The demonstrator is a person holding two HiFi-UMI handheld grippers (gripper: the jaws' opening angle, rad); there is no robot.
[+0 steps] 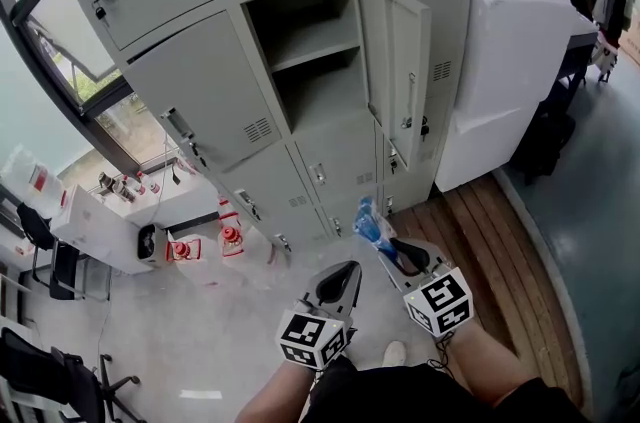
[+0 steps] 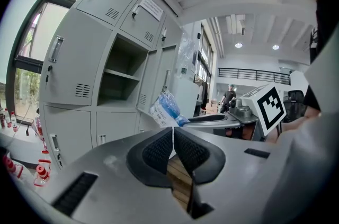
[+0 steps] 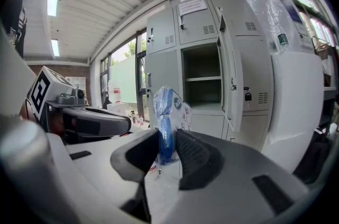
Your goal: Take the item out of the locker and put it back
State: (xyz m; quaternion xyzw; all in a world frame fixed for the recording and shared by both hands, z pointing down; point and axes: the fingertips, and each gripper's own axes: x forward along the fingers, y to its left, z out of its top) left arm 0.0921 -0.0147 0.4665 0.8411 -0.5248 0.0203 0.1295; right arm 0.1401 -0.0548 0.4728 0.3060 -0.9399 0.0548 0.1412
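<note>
Right hand-held gripper (image 1: 388, 246) pinches a blue packet (image 1: 368, 224) low before the locker (image 1: 315, 51); left hand-held gripper (image 1: 347, 271) pressed together.

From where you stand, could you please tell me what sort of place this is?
Probably the locker corner of a workshop or lab. There is a bank of grey metal lockers with one locker door open, tall windows, and office chairs nearby.

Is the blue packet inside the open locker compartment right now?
No, the blue packet is pinched between the right gripper's fingers in front of the open locker, whose shelves look bare.
</note>
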